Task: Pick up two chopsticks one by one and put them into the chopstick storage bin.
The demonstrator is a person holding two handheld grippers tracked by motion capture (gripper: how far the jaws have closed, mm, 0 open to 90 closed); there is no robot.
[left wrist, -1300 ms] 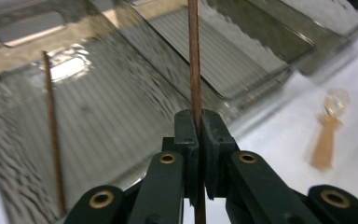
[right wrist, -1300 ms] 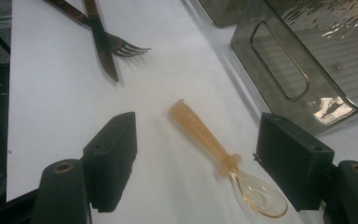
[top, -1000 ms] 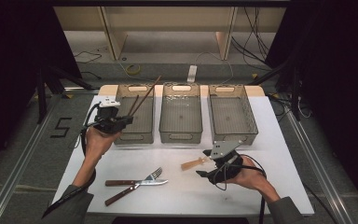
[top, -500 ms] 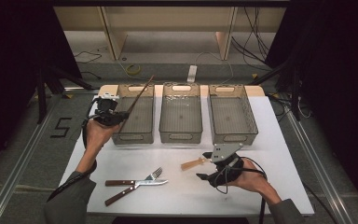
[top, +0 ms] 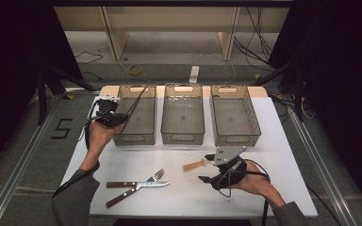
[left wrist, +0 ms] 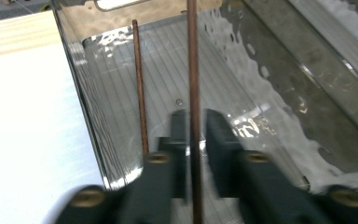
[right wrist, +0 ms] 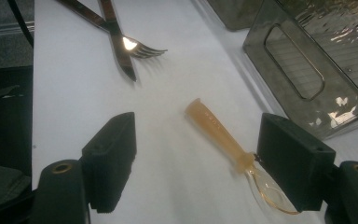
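Since a second ago, left gripper (top: 107, 113) has sunk to the left bin (top: 136, 136), its jaws just parting. Left gripper view: one chopstick (left wrist: 194, 93) runs between slackened jaws, another (left wrist: 140, 93) at eleven o'clock. Right gripper view: wide-open jaws straddle the spoon (right wrist: 223, 135); fork (right wrist: 142, 49) at twelve.

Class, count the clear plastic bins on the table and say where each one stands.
3, in a row at the table's far edge: the left bin with chopsticks going in, the middle bin and the right bin.
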